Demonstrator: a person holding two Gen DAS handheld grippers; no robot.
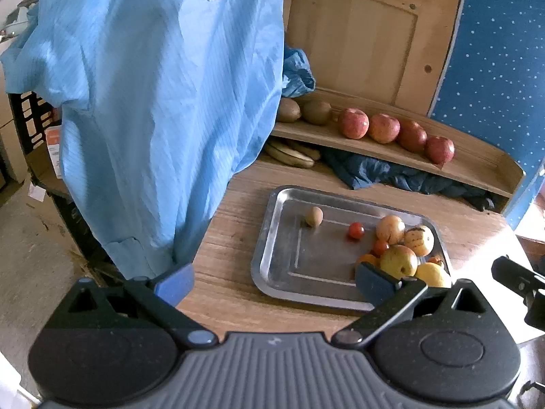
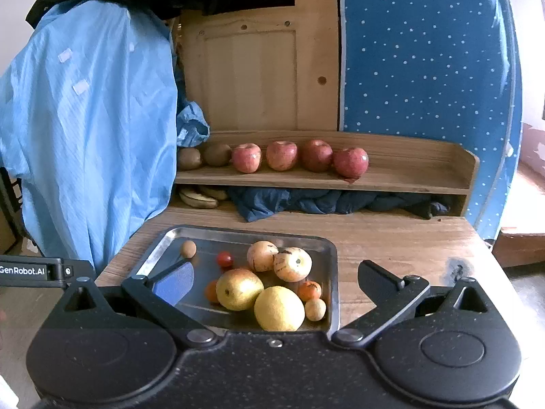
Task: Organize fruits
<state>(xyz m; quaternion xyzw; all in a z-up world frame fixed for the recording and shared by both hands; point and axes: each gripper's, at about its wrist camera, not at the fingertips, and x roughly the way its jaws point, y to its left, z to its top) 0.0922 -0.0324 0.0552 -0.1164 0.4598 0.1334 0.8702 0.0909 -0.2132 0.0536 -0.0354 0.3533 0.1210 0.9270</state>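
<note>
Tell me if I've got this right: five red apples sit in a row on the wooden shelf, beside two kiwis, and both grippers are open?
Not quite: there are four red apples on the wooden shelf, not five, as the right wrist view shows. The two kiwis do sit beside them, and both the left gripper and the right gripper are open.

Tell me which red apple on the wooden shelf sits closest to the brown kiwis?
The leftmost red apple of the four on the wooden shelf. It sits right beside the brown kiwis; the other three line up farther right.
</note>
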